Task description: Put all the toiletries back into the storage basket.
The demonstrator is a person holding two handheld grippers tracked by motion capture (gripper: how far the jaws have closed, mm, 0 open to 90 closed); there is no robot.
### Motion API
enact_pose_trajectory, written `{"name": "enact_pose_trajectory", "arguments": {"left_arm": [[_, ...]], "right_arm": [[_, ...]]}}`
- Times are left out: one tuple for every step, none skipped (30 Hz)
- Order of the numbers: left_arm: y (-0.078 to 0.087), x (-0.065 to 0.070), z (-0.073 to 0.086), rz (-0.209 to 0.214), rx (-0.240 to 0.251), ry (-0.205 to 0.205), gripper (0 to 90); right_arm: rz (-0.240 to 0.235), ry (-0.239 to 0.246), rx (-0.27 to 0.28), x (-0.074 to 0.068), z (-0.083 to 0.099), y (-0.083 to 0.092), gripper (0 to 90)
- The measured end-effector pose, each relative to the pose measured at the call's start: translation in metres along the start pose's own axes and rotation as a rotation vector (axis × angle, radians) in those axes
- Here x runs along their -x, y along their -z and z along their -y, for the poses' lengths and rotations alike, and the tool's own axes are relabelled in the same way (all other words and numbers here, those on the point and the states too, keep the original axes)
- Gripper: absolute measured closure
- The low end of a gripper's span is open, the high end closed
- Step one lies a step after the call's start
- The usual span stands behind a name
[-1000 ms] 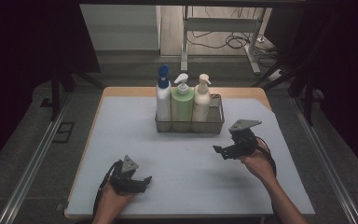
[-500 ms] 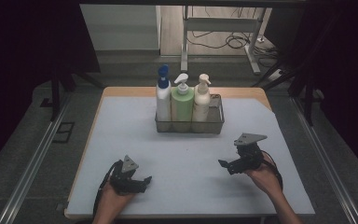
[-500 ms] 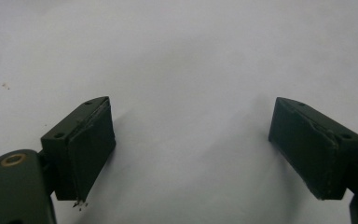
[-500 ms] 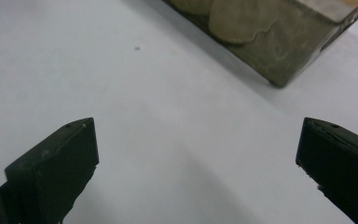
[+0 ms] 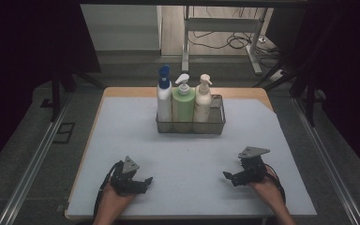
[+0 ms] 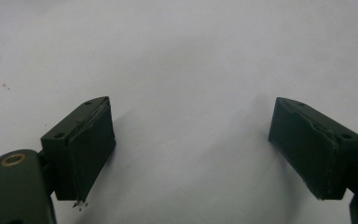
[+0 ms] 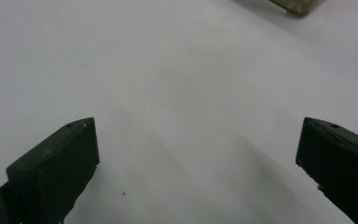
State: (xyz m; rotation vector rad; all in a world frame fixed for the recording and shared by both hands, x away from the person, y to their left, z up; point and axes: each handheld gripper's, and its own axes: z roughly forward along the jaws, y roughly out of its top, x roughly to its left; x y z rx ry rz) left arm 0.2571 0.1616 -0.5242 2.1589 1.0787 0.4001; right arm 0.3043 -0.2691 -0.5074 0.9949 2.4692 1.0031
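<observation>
Near the front-left corner of the table (image 5: pixel 122 122), the left gripper (image 5: pixel 143 182) lies low, its long axis pointing right, jaws spread wide with nothing between. At the middle of the far edge a wire basket (image 5: pixel 215 126) holds three pump bottles (image 5: pixel 183 105) upright. Near the front-right corner, the right gripper (image 5: pixel 228 177) points left, jaws wide apart, empty

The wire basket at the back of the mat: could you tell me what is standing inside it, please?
Inside the wire basket stand three pump bottles in a row: a blue-capped white bottle, a green bottle and a cream bottle. The mesh wall obscures their bases.
</observation>
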Motion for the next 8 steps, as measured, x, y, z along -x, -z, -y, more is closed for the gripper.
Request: {"name": "enact_pose_trajectory", "arguments": {"left_arm": [[0.000,0.000,0.000,0.000,0.000,0.000,14.1],[0.000,0.000,0.000,0.000,0.000,0.000,14.1],[0.000,0.000,0.000,0.000,0.000,0.000,14.1],[0.000,0.000,0.000,0.000,0.000,0.000,14.1],[0.000,0.000,0.000,0.000,0.000,0.000,14.1],[0.000,0.000,0.000,0.000,0.000,0.000,14.1],[0.000,0.000,0.000,0.000,-0.001,0.000,14.1],[0.000,0.000,0.000,0.001,-0.003,-0.001,14.1]], "right_arm": [[0.004,-0.002,-0.002,0.000,0.003,-0.002,0.0],[0.010,0.000,-0.005,0.001,0.005,-0.003,0.0],[0.014,0.000,-0.014,0.001,0.008,-0.004,0.0],[0.016,0.001,-0.022,0.001,0.010,-0.005,0.0],[0.017,-0.004,-0.021,0.001,0.012,-0.007,0.0],[0.010,-0.015,-0.015,0.002,0.013,-0.006,0.0],[0.010,-0.019,-0.016,0.002,0.014,-0.006,0.0],[0.012,-0.018,-0.015,0.002,0.014,-0.006,0.0]]}}
